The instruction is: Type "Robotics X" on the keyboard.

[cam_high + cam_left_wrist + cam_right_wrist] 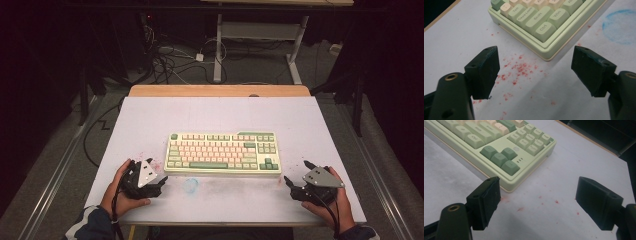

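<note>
on the white tabletop point(150, 120) the keyboard point(223, 153) lies flat near the middle, with the left tool point(156, 184) just off its near left corner and the right tool point(296, 186) near its near right corner, one at each end. both tools stand with jaws wide apart and nothing between them, not touching the keyboard, each aimed at its corner. by my reading nothing has been gripped yet: the approach looks made, while closing on the ends and any lift or shift are left.
</note>
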{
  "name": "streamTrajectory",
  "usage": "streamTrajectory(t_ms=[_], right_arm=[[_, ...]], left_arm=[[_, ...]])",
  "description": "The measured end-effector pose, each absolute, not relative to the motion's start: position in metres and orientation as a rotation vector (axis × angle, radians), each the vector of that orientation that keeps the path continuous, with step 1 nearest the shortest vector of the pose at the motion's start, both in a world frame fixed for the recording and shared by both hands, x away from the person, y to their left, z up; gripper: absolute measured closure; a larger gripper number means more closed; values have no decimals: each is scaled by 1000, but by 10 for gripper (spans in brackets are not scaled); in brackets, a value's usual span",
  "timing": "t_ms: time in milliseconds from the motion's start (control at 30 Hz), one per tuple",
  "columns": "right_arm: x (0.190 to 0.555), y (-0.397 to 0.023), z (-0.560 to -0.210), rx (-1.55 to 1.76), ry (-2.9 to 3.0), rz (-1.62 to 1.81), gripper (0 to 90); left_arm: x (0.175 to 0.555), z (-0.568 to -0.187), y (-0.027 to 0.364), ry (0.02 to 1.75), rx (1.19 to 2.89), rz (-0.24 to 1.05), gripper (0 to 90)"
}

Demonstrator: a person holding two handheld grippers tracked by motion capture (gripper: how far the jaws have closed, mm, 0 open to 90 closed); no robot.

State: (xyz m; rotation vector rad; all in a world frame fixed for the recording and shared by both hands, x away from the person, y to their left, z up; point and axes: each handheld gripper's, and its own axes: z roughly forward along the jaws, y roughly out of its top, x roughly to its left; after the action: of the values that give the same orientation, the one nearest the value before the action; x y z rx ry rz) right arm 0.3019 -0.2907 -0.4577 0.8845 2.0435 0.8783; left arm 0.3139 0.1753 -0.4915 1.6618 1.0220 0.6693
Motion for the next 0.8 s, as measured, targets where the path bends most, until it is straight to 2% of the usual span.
streamTrajectory(t_ms=[367,533,567,633,800], right_arm=[[301,-290,-455,882,2025,871,207],[302,-295,-455,901,2052,899,271],[304,-297,-455,901,2078,920,324],[305,-297,-455,904,2086,926,342],[314,-287,-456,880,2128,934,460]], left_arm=[[311,-490,180,1022,1639,668,212],[312,-491,180,1030,1650,662,212],[313,-491,180,1031,1653,665,212],[316,-490,179,1041,1637,646,212],[327,-489,171,1035,1650,635,218]])
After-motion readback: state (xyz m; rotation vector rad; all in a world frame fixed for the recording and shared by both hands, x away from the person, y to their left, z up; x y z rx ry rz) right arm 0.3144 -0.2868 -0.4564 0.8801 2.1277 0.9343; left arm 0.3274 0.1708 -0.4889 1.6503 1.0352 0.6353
